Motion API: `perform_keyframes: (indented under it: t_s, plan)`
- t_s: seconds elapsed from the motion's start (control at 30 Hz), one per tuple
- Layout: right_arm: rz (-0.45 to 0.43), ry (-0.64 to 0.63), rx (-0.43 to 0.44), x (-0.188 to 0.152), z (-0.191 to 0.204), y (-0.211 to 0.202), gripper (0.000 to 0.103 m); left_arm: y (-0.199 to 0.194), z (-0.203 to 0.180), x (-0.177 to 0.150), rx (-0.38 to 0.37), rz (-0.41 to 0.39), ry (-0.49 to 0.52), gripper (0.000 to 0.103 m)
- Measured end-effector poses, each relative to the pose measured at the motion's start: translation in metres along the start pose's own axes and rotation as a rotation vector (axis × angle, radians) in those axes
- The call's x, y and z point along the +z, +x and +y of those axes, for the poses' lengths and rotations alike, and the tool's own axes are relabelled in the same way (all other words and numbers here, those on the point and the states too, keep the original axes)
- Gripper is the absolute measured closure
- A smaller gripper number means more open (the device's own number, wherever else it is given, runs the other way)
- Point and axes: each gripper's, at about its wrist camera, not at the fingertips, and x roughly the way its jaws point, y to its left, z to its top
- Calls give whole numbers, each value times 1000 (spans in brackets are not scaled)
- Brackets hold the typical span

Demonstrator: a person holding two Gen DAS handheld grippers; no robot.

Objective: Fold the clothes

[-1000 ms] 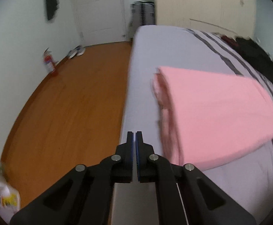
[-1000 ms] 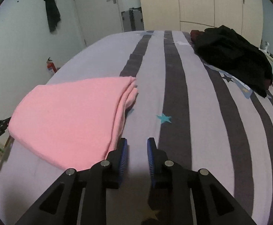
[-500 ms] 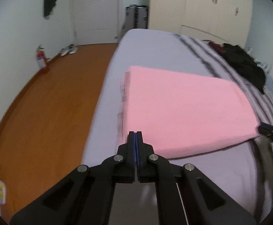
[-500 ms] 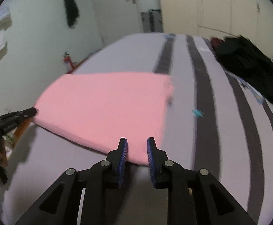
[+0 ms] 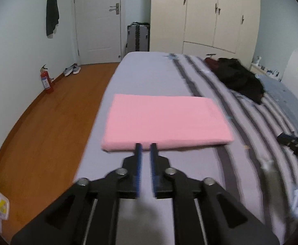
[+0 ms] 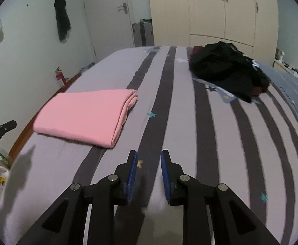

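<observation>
The bed (image 6: 189, 122) with its grey striped sheet fills both views and carries everything. Far ahead of the right gripper's (image 6: 149, 159) fingers, to their right, lies a heap of black clothes (image 6: 226, 71), not yet folded.

The pink garment (image 5: 165, 120) lies flat on the bed as a neat folded rectangle. In the left wrist view its near edge is just beyond the tips of the left gripper's (image 5: 145, 146) fingers; in the right wrist view it lies ahead and to the left of the right fingers, well apart from them, with its layered edges turned toward the stripes.

A second ago the left fingers were pressed together and both grippers were low and close to the pink cloth. Now both have pulled back and risen, so that the whole rectangle is seen. The left jaws are opening, with nothing between them. The right jaws are also opening a little, and they are empty; only the sheet shows in the gap.

I judge that the pink garment is finished and released. The next piece is probably the black heap, which will need a long reach ahead and to the right.
</observation>
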Motion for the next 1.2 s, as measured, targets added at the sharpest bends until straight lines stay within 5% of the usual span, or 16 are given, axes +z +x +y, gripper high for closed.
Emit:
perform_keyframes:
  t_s: [0.07, 0.1, 0.13, 0.5, 0.7, 0.9, 1.03, 1.2]
  plan:
    - [4, -10, 11, -6, 0, -18, 74, -23, -24, -7, 8, -14, -24, 52]
    - [2, -19, 17, -11, 0, -30, 63, -34, -36, -11, 14, -20, -33, 38]
    - [-1, -27, 23, -16, 0, -43, 51, -46, -49, -16, 25, -36, -43, 36]
    - [-48, -90, 77, -68, -34, -160, 9, -167, -185, -81, 151, -54, -88, 20]
    - [-31, -150, 113, -90, -67, -221, 7, -233, -254, -106, 215, -96, -168, 1]
    - [-77, -183, 129, -111, -89, -274, 6, -268, -290, -139, 273, -46, -290, 1]
    - [-89, -176, 149, -134, -99, -289, 6, -270, -298, -163, 305, -17, -281, 1]
    - [-121, -175, 176, -165, -104, -291, 6, -274, -303, -192, 275, -78, -232, 1]
